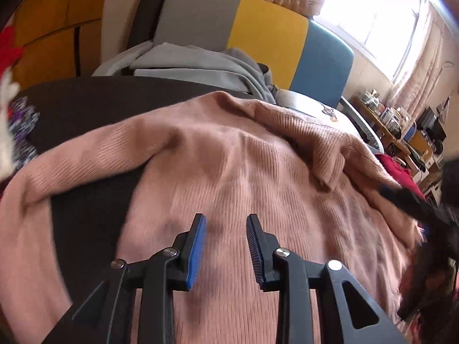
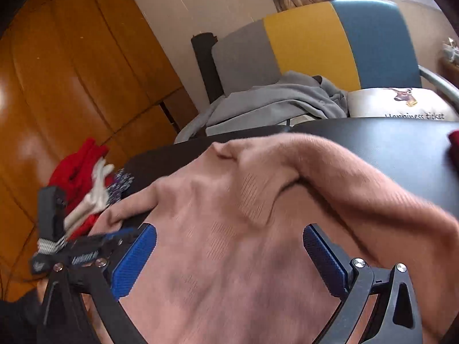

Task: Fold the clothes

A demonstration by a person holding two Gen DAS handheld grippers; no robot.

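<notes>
A pink knitted sweater (image 1: pixel 229 166) lies rumpled across a dark table (image 1: pixel 86 106), one sleeve stretched out to the left. My left gripper (image 1: pixel 226 229) hovers over the sweater's body, its blue pads apart with nothing between them. In the right wrist view the same sweater (image 2: pixel 229 229) fills the foreground. My right gripper (image 2: pixel 229 246) stands wide open just above it, and its pads do not press the knit. The left gripper (image 2: pixel 74 252) shows as a dark blur at the sweater's left edge. The right gripper (image 1: pixel 416 203) is a dark blur at the sweater's right edge.
Behind the table stands a chair with a grey, yellow and blue back (image 1: pixel 258 28), holding a grey garment (image 1: pixel 200 63) and a white cushion with a deer print (image 2: pixel 401 106). Red and white clothes (image 2: pixel 83 172) lie at the table's left end. A wooden wardrobe (image 2: pixel 71 71) is beyond.
</notes>
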